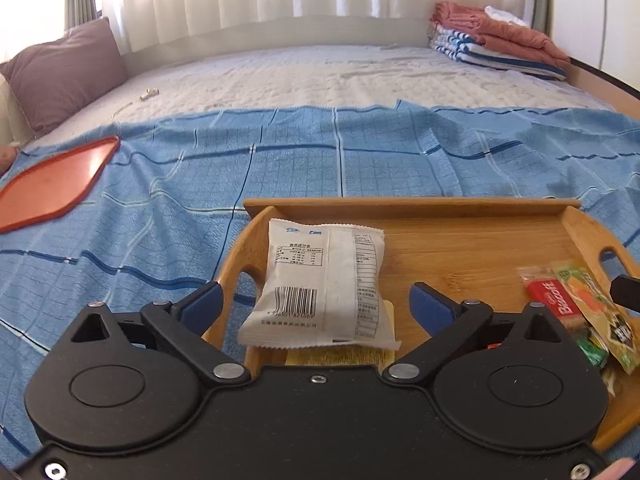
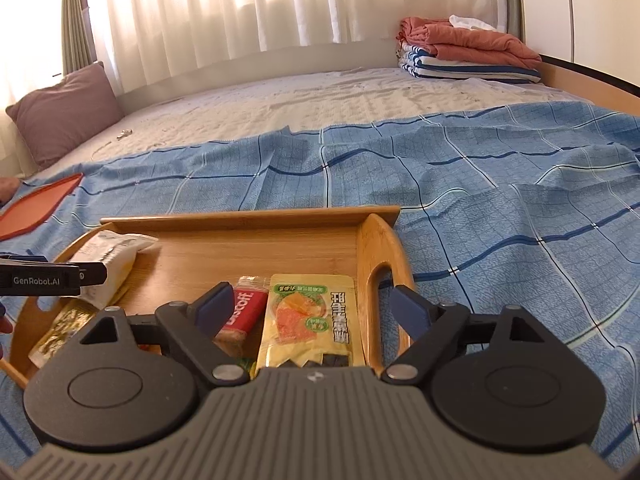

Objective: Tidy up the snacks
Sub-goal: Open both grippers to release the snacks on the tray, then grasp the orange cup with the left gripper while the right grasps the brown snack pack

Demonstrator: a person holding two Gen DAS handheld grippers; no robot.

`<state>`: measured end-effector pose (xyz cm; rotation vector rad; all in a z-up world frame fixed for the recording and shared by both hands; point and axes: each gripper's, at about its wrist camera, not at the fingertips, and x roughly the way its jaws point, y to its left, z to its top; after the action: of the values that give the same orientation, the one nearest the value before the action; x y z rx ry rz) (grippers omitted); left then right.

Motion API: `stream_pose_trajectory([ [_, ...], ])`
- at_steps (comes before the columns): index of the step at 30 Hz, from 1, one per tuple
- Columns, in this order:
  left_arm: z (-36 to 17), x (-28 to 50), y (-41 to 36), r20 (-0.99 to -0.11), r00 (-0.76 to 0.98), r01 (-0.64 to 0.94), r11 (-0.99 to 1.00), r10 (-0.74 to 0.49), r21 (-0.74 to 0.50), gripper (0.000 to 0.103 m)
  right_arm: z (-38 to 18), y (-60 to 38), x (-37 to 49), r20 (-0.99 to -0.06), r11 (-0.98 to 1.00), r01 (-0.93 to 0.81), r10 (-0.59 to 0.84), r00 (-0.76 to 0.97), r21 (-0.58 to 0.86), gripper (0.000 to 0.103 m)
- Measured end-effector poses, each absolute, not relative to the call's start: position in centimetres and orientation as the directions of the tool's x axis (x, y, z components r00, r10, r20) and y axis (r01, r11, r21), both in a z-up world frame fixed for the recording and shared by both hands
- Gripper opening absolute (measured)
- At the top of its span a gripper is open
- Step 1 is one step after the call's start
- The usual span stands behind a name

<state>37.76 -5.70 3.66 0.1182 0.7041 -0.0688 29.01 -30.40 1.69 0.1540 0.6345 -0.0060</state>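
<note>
A wooden tray (image 1: 460,240) lies on the blue checked sheet and holds the snacks. A white packet with a barcode (image 1: 320,284) lies at its left end, on top of a yellow packet (image 1: 340,356). My left gripper (image 1: 316,300) is open, its blue pads either side of the white packet, not touching it. At the tray's right end lie a red Biscoff packet (image 2: 244,308) and a yellow-green packet (image 2: 308,316). My right gripper (image 2: 312,304) is open above the yellow-green packet. A further yellow packet (image 2: 60,332) lies at the left in the right wrist view.
An orange-red flat tray (image 1: 52,188) lies on the sheet at the far left. A purple pillow (image 1: 60,76) leans at the back left. Folded blankets (image 1: 496,40) are stacked at the back right. The left gripper's body (image 2: 48,278) shows at the left edge of the right wrist view.
</note>
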Motion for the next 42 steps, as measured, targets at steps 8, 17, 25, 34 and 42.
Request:
stream_pose_trajectory([
  [8,6.1,31.7,-4.7,-0.63,0.772,0.154,0.987,-0.087,0.052,0.1,3.5,-29.7,23.9,-0.564,0.987,0.036,0.059,0.824,0.156,0.097],
  [17,7.3,22.9,-4.2,-0.605,0.776,0.242,0.97,-0.181,0.02,0.101,4.0,-28.2,17.6,-0.534,0.982,0.011,0.094,0.841,0.189,0.101],
  [25,6.2,17.1,-3.4,-0.591,0.781,0.24,0.971,-0.201,-0.013,0.101,3.3,-25.8,12.7,-0.516,0.989,-0.03,0.103,0.85,0.148,0.102],
  [34,5.0,13.0,-2.5,-0.573,0.798,0.211,0.977,-0.184,-0.02,0.101,1.9,-24.8,8.9,-0.519,0.994,-0.019,0.074,0.852,0.109,0.103],
  [42,4.0,10.8,-2.4,-0.57,0.804,0.207,0.978,-0.17,0.001,0.101,-0.1,-25.1,7.2,-0.534,0.995,0.028,0.026,0.845,0.094,0.103],
])
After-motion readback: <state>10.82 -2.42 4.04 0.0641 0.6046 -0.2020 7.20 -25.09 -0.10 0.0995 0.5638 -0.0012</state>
